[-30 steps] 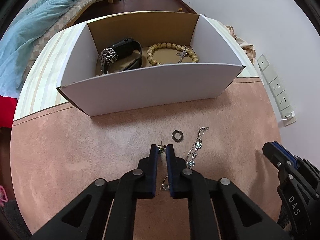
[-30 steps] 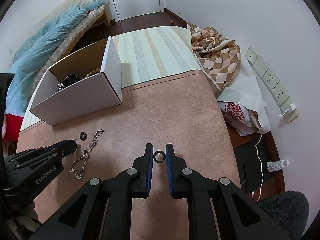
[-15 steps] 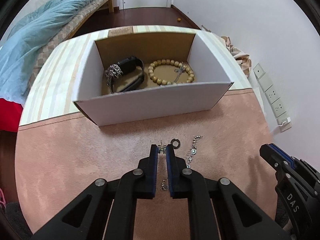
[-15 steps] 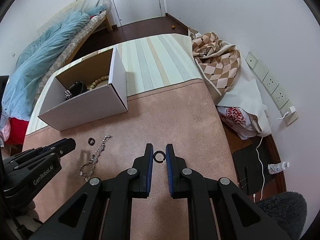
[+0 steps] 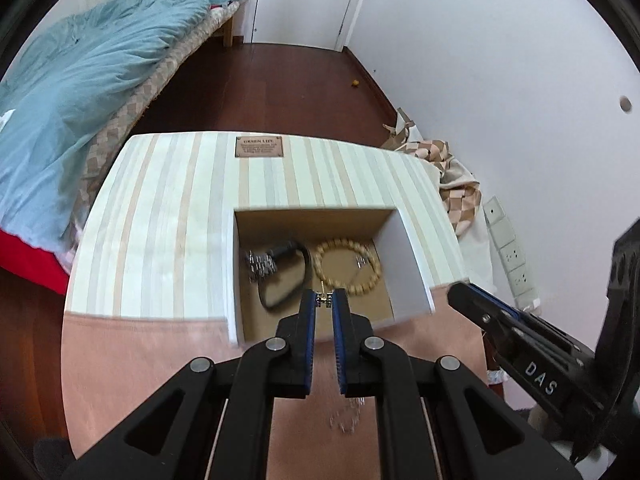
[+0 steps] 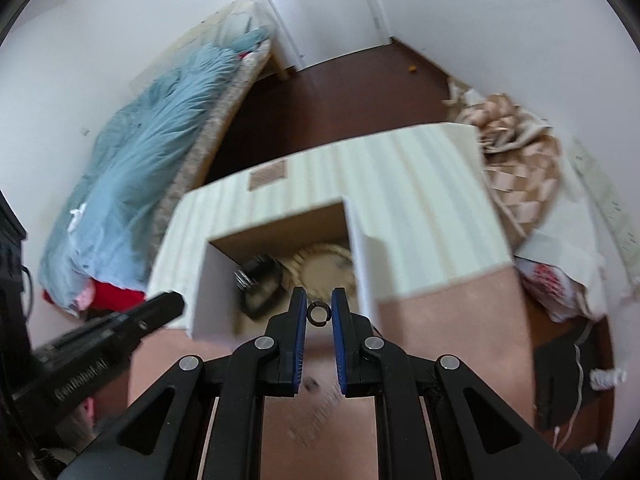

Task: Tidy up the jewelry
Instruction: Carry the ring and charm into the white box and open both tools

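Both tools point steeply down over the near edge of the open box (image 5: 412,276). The left tool (image 5: 324,301) has its jaws pinched together on a small metal chain piece (image 5: 324,299), gripped at the very tips above the box's inside. The right tool (image 6: 319,313) is clamped on a dark ring (image 6: 319,313), which stands upright between the blue pads, also above the box's near wall. In the left view the right tool enters from the right edge; in the right view the left tool enters from the lower left.

Inside the box lie a bead bracelet (image 5: 347,266), a dark watch (image 5: 285,276) and a steel chain (image 5: 261,266). The right view is blurred, so these show only as smears there. More jewelry (image 5: 347,414) lies on the pink counter (image 5: 140,360) below the left tool, half hidden by the jaws and too blurred to make out. The box's near wall is mostly covered by the tools.
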{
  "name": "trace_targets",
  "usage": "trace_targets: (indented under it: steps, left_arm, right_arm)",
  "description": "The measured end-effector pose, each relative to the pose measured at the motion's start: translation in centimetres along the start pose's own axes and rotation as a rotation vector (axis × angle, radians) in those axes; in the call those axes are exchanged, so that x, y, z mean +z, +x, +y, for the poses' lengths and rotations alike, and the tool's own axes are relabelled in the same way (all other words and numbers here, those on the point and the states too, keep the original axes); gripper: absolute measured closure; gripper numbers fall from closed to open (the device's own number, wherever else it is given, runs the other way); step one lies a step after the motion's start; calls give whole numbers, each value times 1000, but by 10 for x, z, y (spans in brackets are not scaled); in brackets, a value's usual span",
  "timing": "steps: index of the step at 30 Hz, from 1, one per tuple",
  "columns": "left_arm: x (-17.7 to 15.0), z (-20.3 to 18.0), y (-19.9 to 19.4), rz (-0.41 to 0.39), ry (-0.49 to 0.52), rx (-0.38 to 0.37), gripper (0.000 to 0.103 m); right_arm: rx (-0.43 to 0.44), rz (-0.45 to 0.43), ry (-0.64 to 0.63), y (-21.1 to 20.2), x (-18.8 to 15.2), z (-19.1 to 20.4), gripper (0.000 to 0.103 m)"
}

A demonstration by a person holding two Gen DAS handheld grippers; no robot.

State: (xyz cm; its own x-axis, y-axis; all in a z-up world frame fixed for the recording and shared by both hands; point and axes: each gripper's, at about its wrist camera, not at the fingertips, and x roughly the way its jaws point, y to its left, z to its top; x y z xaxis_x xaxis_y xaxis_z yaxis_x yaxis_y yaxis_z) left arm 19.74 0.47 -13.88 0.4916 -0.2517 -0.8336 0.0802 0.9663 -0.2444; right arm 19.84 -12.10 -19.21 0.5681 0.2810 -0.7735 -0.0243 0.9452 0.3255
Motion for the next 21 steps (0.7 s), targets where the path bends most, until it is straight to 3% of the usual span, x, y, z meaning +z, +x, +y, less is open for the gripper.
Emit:
trace_targets:
  steps: [6, 12, 14, 16, 18, 21]
  left_arm:
    - [30, 21, 41, 109, -36, -4, 97]
    - [44, 30, 63, 189, -78, 66, 92]
    - [47, 30, 62, 184, -72, 103, 91]
    - [50, 29, 57, 164, -52, 140, 80]
    - [51, 30, 48, 130, -42, 165, 46]
    - [52, 33, 34, 78, -36, 196, 38]
  right_arm:
    - [13, 139, -30, 57, 38, 8, 90]
    - [9, 267, -31, 97, 56, 4, 89]
    - [0, 278, -22, 102, 59, 3, 80]
    - [4, 271, -17, 99, 59, 1, 72]
    - [-1, 266, -13, 95, 61, -2, 70]
    - [-15, 241, -19, 85, 62, -2, 70]
